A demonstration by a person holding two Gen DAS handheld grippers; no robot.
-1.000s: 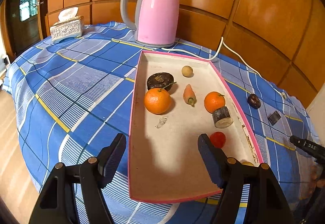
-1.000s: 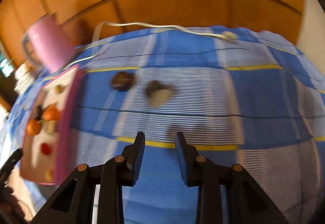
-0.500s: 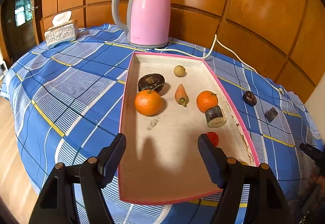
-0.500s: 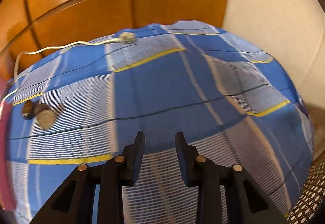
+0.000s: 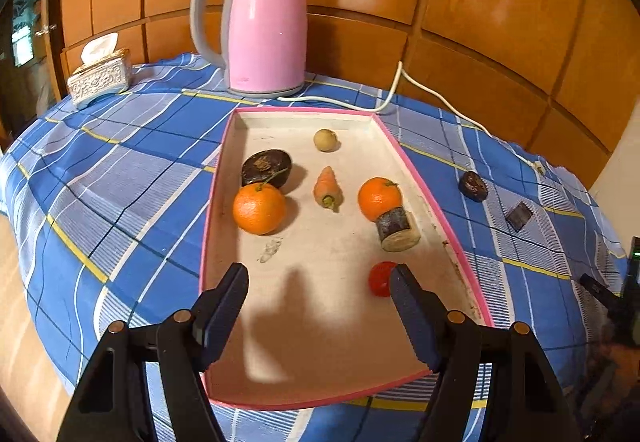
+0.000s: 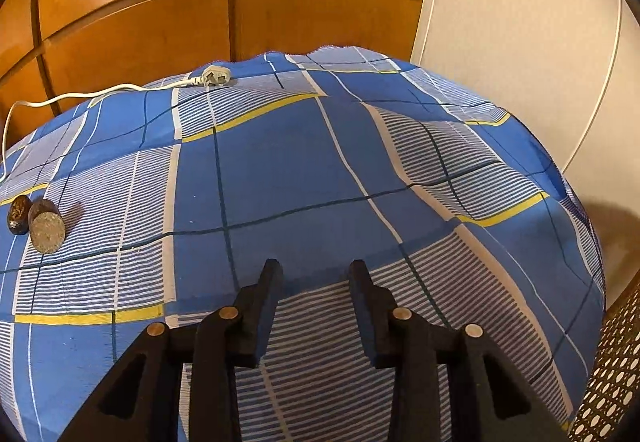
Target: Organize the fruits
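Observation:
A pink-rimmed tray (image 5: 440,197) on the blue checked cloth holds two oranges (image 5: 259,207) (image 5: 379,197), a carrot piece (image 5: 328,187), a dark round fruit (image 5: 266,167), a small pale fruit (image 5: 325,139), a cut dark stub (image 5: 397,229) and a red tomato (image 5: 380,278). My left gripper (image 5: 318,284) hovers open over the tray's near end, empty. Two dark pieces (image 5: 473,185) (image 5: 519,215) lie on the cloth right of the tray. In the right wrist view they sit far left (image 6: 19,213) (image 6: 47,228). My right gripper (image 6: 314,276) is opening over bare cloth, with nothing between its jaws.
A pink kettle (image 5: 262,25) stands behind the tray, its white cord (image 5: 404,81) running right to a plug (image 6: 216,75). A tissue box (image 5: 100,75) sits far left. Wood panelling backs the table; a white wall (image 6: 520,41) stands to the right.
The right gripper swung right, away from the tray, so the dark pieces slid to the left edge; its jaws have parted a little. The left gripper barely shifted.

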